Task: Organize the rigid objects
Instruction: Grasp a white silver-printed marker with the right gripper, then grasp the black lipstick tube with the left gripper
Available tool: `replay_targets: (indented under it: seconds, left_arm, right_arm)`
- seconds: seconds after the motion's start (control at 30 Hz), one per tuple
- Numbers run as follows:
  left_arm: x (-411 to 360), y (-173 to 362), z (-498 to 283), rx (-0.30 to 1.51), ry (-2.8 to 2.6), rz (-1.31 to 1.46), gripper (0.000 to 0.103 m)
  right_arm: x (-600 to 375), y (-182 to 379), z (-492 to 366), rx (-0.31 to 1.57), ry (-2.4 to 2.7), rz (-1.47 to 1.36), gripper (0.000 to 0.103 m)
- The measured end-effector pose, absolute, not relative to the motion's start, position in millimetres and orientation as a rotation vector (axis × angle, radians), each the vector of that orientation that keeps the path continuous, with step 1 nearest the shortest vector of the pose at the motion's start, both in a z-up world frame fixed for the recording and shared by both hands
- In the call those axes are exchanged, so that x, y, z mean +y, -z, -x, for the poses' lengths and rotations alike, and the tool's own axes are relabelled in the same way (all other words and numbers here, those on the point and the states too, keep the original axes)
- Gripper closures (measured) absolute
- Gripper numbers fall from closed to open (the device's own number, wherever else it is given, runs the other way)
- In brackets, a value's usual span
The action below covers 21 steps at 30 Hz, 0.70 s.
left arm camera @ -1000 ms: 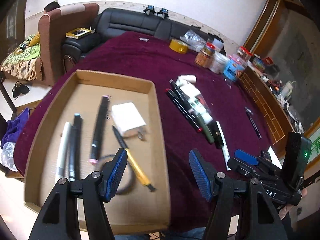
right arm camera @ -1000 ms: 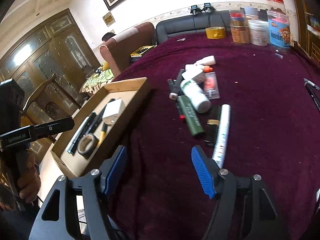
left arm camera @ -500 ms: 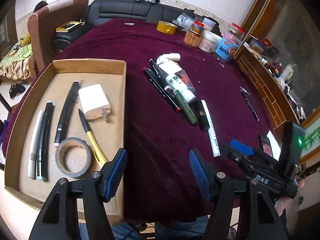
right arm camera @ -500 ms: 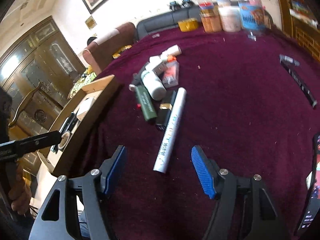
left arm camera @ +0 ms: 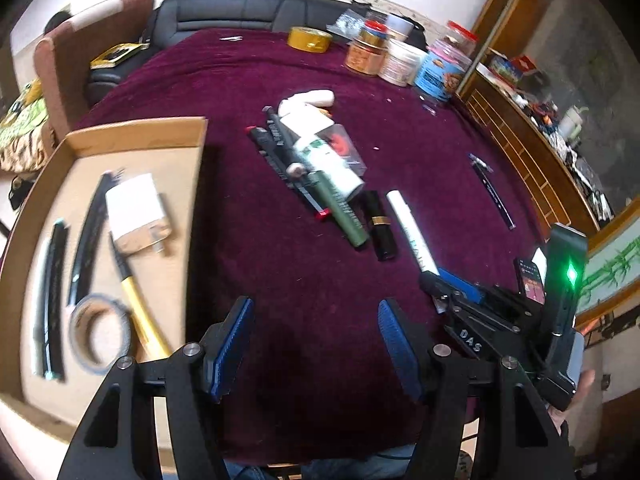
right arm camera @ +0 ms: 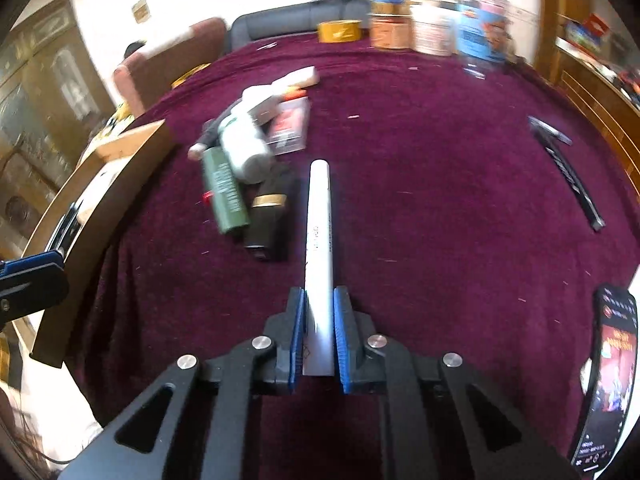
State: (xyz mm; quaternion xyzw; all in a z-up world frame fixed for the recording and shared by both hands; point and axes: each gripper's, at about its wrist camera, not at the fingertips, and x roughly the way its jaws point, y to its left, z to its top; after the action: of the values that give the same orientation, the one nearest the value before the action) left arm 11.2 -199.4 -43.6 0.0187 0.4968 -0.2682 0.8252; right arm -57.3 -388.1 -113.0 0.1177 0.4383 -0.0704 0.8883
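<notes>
Clamping my right gripper (right arm camera: 319, 330), whose fingers have just been closing, on the near end of the white marker (right arm camera: 318, 240), I hold it lying on the maroon counter (right arm camera: 420, 200) beside a black lipstick tube (right arm camera: 266, 220). My left gripper (left arm camera: 314, 344) hangs released, near the cardboard tray (left arm camera: 176, 184).

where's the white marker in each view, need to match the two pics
Left wrist view: the white marker lies right of centre on the maroon cloth, its near end under the right tongs.
Right wrist view: it runs up the centre, its near end clamped.
Shared landmark: the black and gold tube just left of it.
</notes>
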Motion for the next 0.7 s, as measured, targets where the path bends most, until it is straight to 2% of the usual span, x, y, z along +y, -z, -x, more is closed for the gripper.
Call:
replay_targets:
  seconds: [0.27,0.33,0.37,0.47,0.6,0.7]
  left_arm:
    - [-255.9,44.0,-31.0,1.099,0.682,-0.048,0.036]
    - [-273.2,46.3,-43.4,1.121,0.696,-0.053,0.043]
    - [-279.0,48.2,-48.6,1.135,0.690,-0.052,0.051]
    - [-299.3,56.4,-67.7,1.189,0.700,-0.023,0.055]
    - [-322.6,65.2,-76.4,1.204,0.679,-0.083,0.068]
    - [-330.9,74.3,-85.3,1.228,0.623,-0.113,0.070]
  right_arm:
    - [-406.5,115.9,70.8,0.846,0.156,-0.327,0.089]
    - [-408.6,115.8,72.5,0.838,0.160,-0.348,0.089]
    - [-409.5,115.6,72.7,0.835,0.157,-0.355,0.089]
    - [-412.4,115.7,72.5,0.832,0.146,-0.370,0.089]
    - [-413.7,115.8,72.3,0.832,0.138,-0.378,0.089]
    - [-412.7,115.8,72.0,0.832,0.138,-0.373,0.089]
